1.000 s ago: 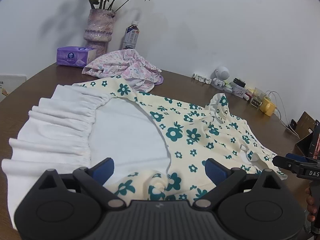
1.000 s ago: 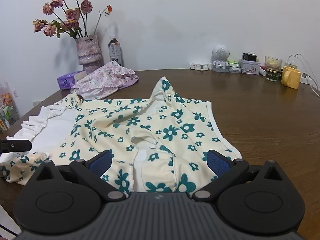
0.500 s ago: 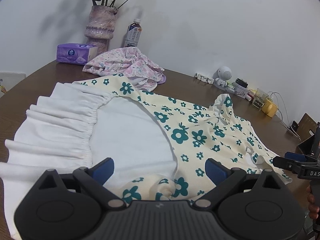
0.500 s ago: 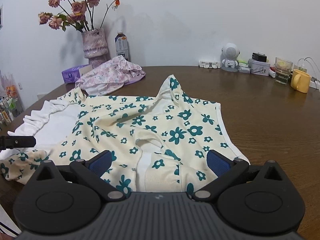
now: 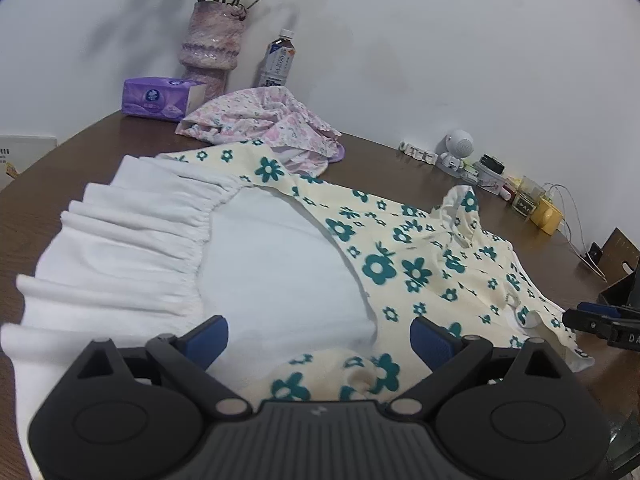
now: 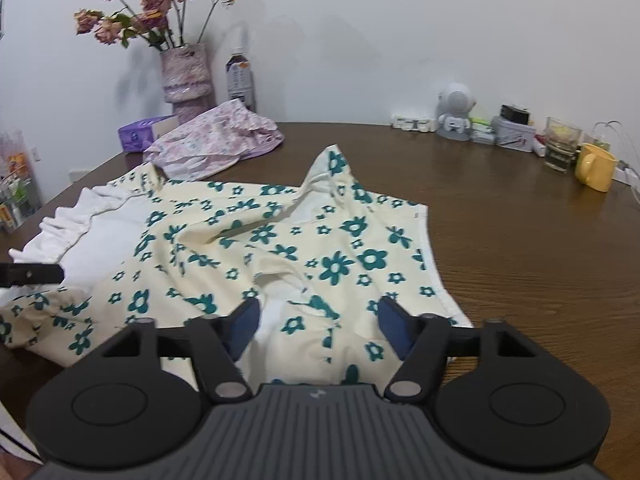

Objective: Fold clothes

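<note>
Now | right gripper (image 6: 318, 322) jaws closing around dress (image 6: 280, 240) | left gripper (image 5: 320, 338) jaws spread, tilted down

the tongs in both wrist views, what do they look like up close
Both are alike. The left tongs and right tongs have a matte black body with a ribbed grey centre plate bearing a small logo, two round black discs at the sides, silver pivot pins and angular black link arms. Each finger ends in a dark blue pad. No cables or sleeves show.

Soft matt floral cloth dress (image 6: 280, 240) on glossy grained wood table (image 6: 520, 248); matt black plastic claw (image 6: 318, 326).
</note>
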`<state>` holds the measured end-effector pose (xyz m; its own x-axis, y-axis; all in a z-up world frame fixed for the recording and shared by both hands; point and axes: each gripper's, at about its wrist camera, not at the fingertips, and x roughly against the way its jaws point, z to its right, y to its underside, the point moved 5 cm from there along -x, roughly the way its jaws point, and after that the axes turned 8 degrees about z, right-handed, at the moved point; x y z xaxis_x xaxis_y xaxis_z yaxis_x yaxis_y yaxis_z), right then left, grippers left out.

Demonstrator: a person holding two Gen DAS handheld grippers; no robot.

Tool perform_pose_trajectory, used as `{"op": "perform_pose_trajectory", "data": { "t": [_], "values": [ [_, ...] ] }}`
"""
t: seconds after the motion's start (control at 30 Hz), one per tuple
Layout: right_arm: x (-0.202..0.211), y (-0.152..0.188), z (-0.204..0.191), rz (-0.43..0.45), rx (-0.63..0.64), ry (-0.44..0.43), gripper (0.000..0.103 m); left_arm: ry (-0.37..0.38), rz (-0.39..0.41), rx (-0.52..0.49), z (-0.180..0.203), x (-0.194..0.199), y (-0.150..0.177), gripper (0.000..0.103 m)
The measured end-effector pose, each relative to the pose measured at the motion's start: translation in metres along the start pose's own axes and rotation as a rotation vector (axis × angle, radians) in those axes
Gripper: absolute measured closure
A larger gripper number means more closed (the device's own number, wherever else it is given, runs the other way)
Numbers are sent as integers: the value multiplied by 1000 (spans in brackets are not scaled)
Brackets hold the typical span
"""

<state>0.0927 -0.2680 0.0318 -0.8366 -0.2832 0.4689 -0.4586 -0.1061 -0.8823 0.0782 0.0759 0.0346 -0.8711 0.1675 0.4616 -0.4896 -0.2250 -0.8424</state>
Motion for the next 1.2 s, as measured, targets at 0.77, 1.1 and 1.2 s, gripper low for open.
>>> {"op": "perform_pose_trajectory", "data": {
  "t": [0.77,1.1,1.2],
  "values": [
    [-18,-1,-8,-45,20,-30,48,-16,-17,-2,-5,-10,0,5],
    [-19,10,-5,-44,-39,-41,40,-44,-6,-26,-5,-10,6,5],
    [-17,11,-5,-37,-48,-46,39,-57,0,-39,-4,-10,7,5]
  ]
}}
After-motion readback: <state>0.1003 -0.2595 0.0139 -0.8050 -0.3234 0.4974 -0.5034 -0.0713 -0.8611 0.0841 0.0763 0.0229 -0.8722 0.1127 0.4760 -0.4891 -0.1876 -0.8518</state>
